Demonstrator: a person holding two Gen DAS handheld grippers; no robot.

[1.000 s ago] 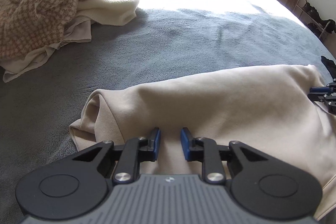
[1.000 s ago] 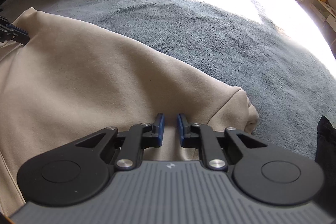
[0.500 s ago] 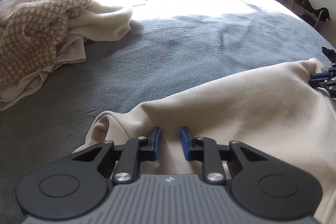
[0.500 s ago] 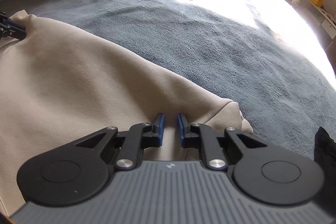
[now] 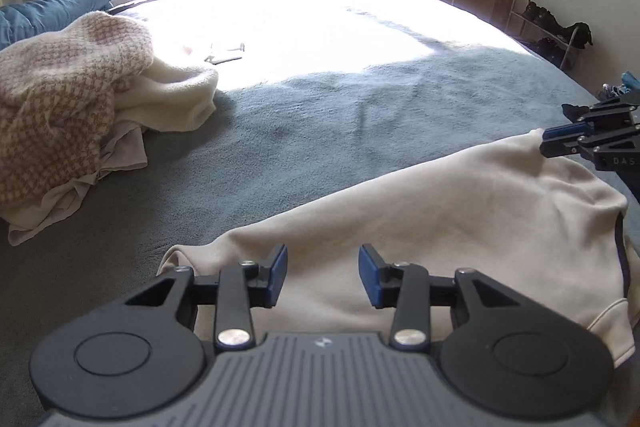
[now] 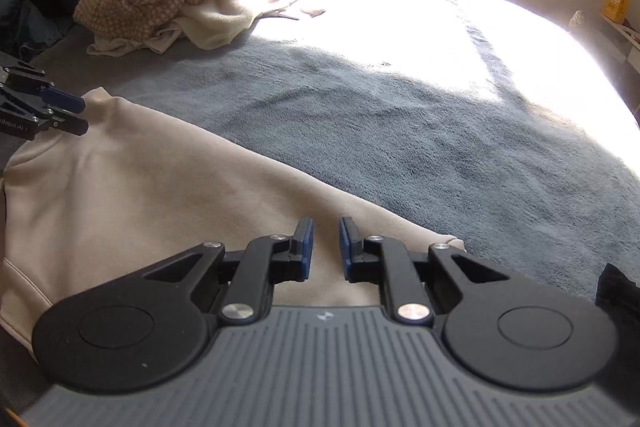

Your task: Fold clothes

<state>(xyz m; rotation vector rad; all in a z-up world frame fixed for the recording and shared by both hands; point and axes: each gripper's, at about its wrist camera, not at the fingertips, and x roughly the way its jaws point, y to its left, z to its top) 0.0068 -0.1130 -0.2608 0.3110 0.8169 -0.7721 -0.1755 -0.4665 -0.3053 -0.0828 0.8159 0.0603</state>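
Step in hand looks like letting go of the beige sweatshirt (image 5: 440, 211) after laying a fold on the bed (image 5: 320, 115). To do it well: free both ends evenly, lift straight off w/o dragging cloth, then check the far edge lies flat before the next fold. Left gripper (image 5: 322, 277): fingers opening, apart now, pads not pressing; cloth lies under and between them, its bunched end at approx 10 o'clock of the tips. Right gripper (image 6: 325, 251): fingers close together w/ a narrow gap; cloth sits right under them, but I can't tell if a pinch is caught, so ease that side open slowly. The sweatshirt runs across the blanket between both tools; pile of other clothes (image 5: 68, 99) well apart at 10 o'clock.
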